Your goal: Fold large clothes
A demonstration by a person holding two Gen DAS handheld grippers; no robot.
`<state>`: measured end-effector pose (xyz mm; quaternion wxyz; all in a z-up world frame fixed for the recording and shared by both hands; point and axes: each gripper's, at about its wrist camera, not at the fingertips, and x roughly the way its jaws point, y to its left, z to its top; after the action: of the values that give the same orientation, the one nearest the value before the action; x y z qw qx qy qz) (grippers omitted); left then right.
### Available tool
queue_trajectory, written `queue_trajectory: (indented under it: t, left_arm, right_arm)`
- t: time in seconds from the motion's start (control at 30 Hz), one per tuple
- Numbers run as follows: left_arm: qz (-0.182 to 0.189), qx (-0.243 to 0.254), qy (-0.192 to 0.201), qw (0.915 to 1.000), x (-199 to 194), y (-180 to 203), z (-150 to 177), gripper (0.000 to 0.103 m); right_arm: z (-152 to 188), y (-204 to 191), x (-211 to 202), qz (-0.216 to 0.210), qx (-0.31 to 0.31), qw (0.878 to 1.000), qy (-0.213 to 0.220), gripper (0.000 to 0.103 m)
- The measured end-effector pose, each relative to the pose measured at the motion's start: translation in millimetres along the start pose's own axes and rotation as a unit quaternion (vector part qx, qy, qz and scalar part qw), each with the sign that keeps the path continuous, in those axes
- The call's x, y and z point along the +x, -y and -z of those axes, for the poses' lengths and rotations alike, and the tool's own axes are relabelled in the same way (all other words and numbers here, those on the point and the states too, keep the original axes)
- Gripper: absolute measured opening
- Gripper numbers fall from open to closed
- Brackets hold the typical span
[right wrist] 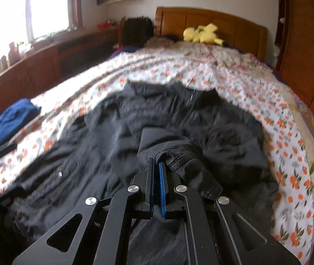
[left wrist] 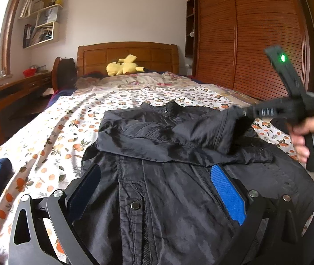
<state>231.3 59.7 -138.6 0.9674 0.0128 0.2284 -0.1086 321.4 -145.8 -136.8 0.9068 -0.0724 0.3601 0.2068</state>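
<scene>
**Sleeve carried across the jacket**

The right gripper (right wrist: 157, 165) is clamped on a sleeve (right wrist: 183, 161) so it can be laid over the black jacket (left wrist: 157, 198) ahead. The left gripper (left wrist: 157, 190) is held apart, with the jacket below it on the bed (left wrist: 68, 110).

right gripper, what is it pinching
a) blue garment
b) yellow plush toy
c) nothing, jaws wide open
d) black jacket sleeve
d: the right gripper is shut on a sleeve cuff of the black jacket, with the dark fabric bunched at its closed blue pads.
</scene>
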Motion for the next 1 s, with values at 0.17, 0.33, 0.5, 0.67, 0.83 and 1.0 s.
queue_trajectory:
  t: [0.17, 0.33, 0.5, 0.67, 0.83, 1.0]
  left_arm:
    - [-0.001, -0.002, 0.0, 1.0, -1.3, -1.8, 0.3, 0.1]
    - [-0.001, -0.001, 0.001, 1.0, -1.6, -2.5, 0.2, 0.1]
    - [-0.002, -0.001, 0.0, 1.0, -1.5, -2.1, 0.4, 0.1]
    - [-0.003, 0.001, -0.001, 1.0, -2.8, -3.8, 0.5, 0.1]
    - [-0.006, 0.002, -0.002, 1.0, -2.8, -4.5, 1.4, 0.1]
    - [-0.006, 0.002, -0.002, 1.0, -2.7, -4.3, 1.6, 0.1]
  right_arm:
    - [19.1, -4.5, 5.4, -0.009, 0.003, 1.0, -0.029, 0.004]
    - [27.7, -13.1, -7.1, -0.013, 0.006, 0.999, -0.032, 0.017]
    - [26.6, -24.7, -29.3, -0.018, -0.006, 1.0, -0.008, 0.031]
    - [12.7, -13.5, -37.5, 0.014, -0.007, 1.0, 0.017, 0.046]
    - [-0.2, 15.2, -26.9, 0.047, 0.016, 0.998, 0.025, 0.047]
    - [-3.2, 42.0, 5.4, 0.075, 0.048, 0.996, 0.005, 0.047]
